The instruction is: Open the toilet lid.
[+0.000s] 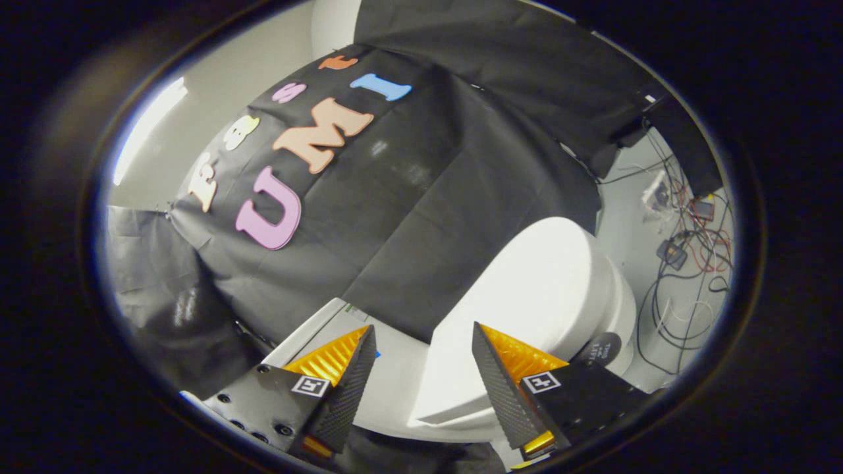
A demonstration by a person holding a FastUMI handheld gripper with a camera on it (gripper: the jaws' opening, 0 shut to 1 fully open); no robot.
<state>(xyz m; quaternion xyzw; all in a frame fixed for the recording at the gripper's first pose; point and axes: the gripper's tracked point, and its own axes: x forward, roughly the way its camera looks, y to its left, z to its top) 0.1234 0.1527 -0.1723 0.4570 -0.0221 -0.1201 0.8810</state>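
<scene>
Jaws of the gripper (423, 368) hang spread, gripping nothing, over the closed toilet lid (527, 303); smooth lid edge likely slips out if pinched shallow.

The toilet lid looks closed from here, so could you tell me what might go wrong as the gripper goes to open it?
1. The gripper is open with nothing between its fingers; the closed toilet lid is smooth and rounded, so the fingers may slip off its edge rather than catch under it.
2. The view is strongly tilted against the toilet, so the approach may meet the lid's edge at an angle.
3. Loose cables lie on the floor beside the toilet and could snag a wide swing.
</scene>
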